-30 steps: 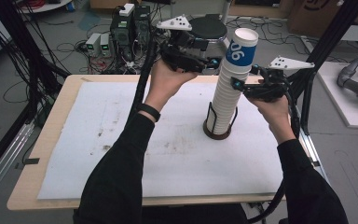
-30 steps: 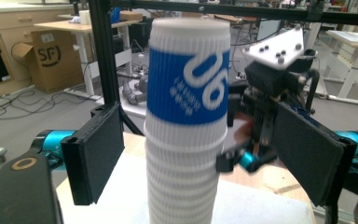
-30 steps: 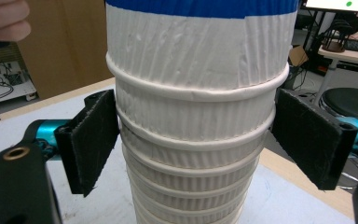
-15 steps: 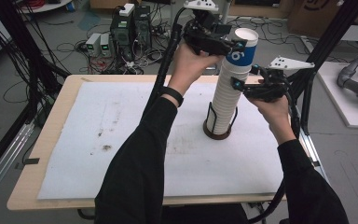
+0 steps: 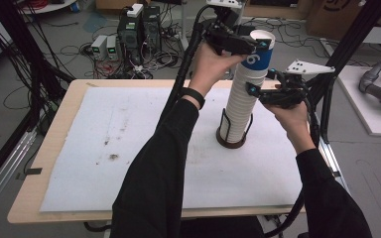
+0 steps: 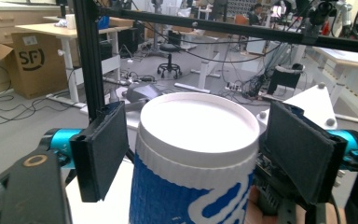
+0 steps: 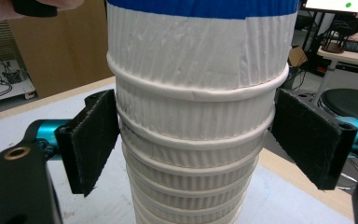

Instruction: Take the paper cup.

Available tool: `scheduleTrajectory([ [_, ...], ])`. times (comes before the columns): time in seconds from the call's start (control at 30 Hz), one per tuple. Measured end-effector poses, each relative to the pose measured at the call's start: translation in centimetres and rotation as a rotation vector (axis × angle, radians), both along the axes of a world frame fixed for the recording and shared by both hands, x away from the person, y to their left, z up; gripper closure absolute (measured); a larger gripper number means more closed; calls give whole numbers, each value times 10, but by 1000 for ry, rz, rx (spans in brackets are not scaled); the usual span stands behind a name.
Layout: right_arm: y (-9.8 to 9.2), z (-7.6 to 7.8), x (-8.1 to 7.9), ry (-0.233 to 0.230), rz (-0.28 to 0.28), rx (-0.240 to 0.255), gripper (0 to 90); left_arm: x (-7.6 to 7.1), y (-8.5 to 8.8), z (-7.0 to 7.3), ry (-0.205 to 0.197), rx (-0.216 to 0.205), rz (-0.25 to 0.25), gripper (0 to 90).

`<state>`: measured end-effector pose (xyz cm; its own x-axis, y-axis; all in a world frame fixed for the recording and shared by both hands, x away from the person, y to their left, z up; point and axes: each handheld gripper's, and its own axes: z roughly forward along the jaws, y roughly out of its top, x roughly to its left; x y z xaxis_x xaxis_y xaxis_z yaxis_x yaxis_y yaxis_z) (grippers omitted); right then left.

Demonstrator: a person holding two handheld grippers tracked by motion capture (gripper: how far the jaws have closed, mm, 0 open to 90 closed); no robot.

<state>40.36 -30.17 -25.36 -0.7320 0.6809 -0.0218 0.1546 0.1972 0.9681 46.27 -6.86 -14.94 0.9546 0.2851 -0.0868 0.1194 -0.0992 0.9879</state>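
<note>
A tall stack of white ribbed paper cups [image 5: 238,114] stands in a dark wire holder [image 5: 230,141] on the white mat [image 5: 104,139]. The top cup [image 5: 258,59] is blue-printed with a white rim [image 6: 196,121]. My left gripper [image 5: 258,47] straddles that top cup at the rim. Its jaws have just been closing, and slim gaps remain between the pads [image 6: 105,149] and the cup. My right gripper [image 5: 258,84] is shut on the stack [image 7: 196,116] a little below the blue cup, both pads [image 7: 93,140] against the ribbed wall.
The wooden table's edge [image 5: 44,163] runs around the mat. Computers and cables [image 5: 139,29] lie on the floor behind it. Black frame posts [image 5: 20,74] rise at the left and right. A second white table [image 5: 377,109] stands at the right.
My left gripper has moved right and up, from beside the stack to around the top cup, and its jaws have narrowed. The right gripper and the stack have stayed put.
</note>
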Motion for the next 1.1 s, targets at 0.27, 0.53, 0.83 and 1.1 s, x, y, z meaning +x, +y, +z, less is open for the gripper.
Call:
scheduleTrajectory([
  [0.27,0,0,0,1,-2,3,160,3,-2,-2,0,-2,-13,295],
  [0.53,0,0,0,-2,-2,1,161,0,0,1,-31,-5,-11,303],
  [0.83,0,0,0,-3,-4,-1,161,-5,8,18,-75,-88,2,305],
  [1.1,0,0,0,-1,-4,1,161,-14,21,37,-115,-171,-8,305],
])
